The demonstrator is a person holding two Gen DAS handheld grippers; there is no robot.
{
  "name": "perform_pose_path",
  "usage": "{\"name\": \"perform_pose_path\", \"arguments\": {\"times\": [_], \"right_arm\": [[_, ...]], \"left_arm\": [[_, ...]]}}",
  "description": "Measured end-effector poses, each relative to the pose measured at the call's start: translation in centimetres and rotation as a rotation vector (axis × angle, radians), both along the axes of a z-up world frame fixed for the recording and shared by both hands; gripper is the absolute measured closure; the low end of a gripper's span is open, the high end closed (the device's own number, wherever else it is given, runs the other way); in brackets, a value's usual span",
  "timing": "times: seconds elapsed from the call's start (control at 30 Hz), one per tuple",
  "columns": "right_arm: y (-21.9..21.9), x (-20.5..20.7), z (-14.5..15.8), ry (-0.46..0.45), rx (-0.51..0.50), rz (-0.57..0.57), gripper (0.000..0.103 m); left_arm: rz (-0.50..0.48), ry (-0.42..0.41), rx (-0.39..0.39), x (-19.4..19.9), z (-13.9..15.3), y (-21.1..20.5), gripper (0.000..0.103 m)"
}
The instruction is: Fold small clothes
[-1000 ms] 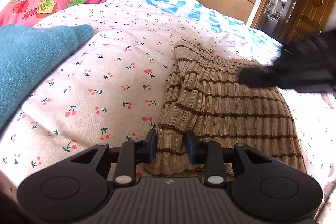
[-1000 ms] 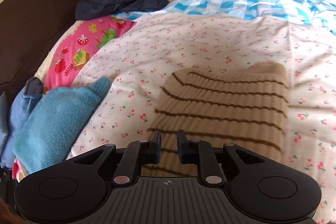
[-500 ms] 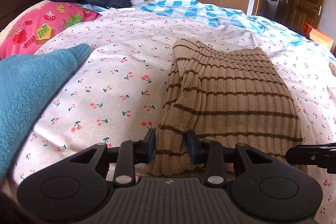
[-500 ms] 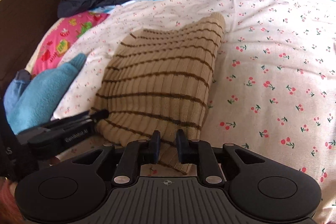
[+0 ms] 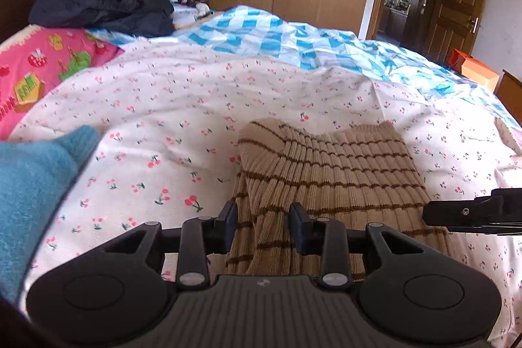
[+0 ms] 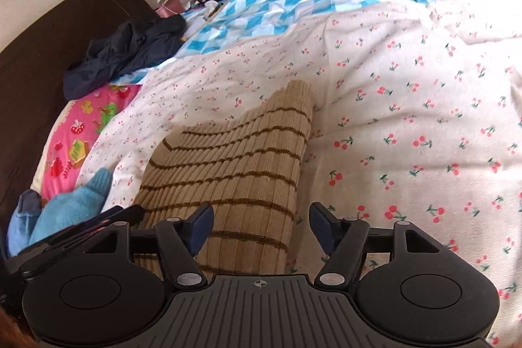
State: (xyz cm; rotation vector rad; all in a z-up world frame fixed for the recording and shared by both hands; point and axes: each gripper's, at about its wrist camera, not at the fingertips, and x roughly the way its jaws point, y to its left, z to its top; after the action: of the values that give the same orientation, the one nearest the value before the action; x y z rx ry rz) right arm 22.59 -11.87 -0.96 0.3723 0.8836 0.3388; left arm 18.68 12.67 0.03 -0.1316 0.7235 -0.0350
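Observation:
A tan ribbed knit garment with brown stripes [image 5: 336, 181] lies folded on the cherry-print sheet [image 5: 169, 106]; it also shows in the right wrist view [image 6: 235, 165]. My left gripper [image 5: 263, 224] is open, its fingers on either side of the garment's near left edge. My right gripper [image 6: 261, 229] is open wide over the garment's near right edge. The right gripper's tip shows in the left wrist view [image 5: 469, 214]. The left gripper's tip shows in the right wrist view [image 6: 98, 222].
A teal fuzzy garment [image 5: 32, 194] lies to the left, with blue clothes [image 6: 23, 217] beside it. A pink pillow [image 5: 39, 70] and a dark jacket [image 5: 104, 5] lie by the headboard. A blue checked quilt [image 5: 293, 41] covers the far side.
My right gripper has opened wide at the garment's near right edge. My left gripper has opened a little more and moved in over the garment's left edge.

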Motion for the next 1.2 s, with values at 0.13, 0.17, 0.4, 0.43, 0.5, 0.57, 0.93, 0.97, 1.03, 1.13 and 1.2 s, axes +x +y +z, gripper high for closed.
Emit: {"name": "perform_pose_path", "arguments": {"times": [0.13,0.17,0.4,0.43,0.5,0.57,0.93,0.97,1.03,1.13,1.2], "right_arm": [[0.9,1.7,-2.9,0.083,0.067,0.010,0.036],[0.9,1.7,-3.2,0.091,0.093,0.006,0.036],[0.7,1.8,-3.9,0.087,0.149,0.032,0.032],[0.9,2.2,-4.2,0.103,0.173,0.027,0.032],[1.2,2.5,-4.5,0.112,0.187,0.024,0.035],[1.5,2.5,-4.4,0.107,0.182,0.037,0.044],[-1.6,-2.1,-1.0,0.090,0.221,0.103,0.066],[-1.8,-2.1,-1.2,0.101,0.201,0.100,0.066],[-1.8,-1.5,-2.5,0.148,0.171,0.086,0.065],[-2.5,-1.6,-3.5,0.185,0.212,0.029,0.057],[-2.8,-2.1,-3.2,0.174,0.210,0.028,0.056]], "left_arm": [[-0.039,0.017,-0.004,0.7,-2.4,0.1,0.059],[-0.045,0.014,-0.037,0.5,-2.1,0.6,0.059],[-0.024,0.068,-0.225,1.7,-3.2,3.7,0.045],[-0.024,0.081,-0.254,2.0,-3.7,3.8,0.044],[-0.017,0.082,-0.292,1.8,-3.8,4.0,0.045],[-0.036,0.097,-0.329,1.5,-3.9,4.1,0.046],[-0.142,0.116,-0.370,-2.9,-3.1,1.7,0.059],[-0.136,0.118,-0.355,-2.9,-3.4,1.6,0.059],[-0.098,0.151,-0.398,-2.6,-3.7,2.2,0.059],[-0.068,0.138,-0.397,-3.5,-2.9,2.9,0.059],[-0.079,0.121,-0.353,-4.0,-2.1,2.7,0.059]]}}
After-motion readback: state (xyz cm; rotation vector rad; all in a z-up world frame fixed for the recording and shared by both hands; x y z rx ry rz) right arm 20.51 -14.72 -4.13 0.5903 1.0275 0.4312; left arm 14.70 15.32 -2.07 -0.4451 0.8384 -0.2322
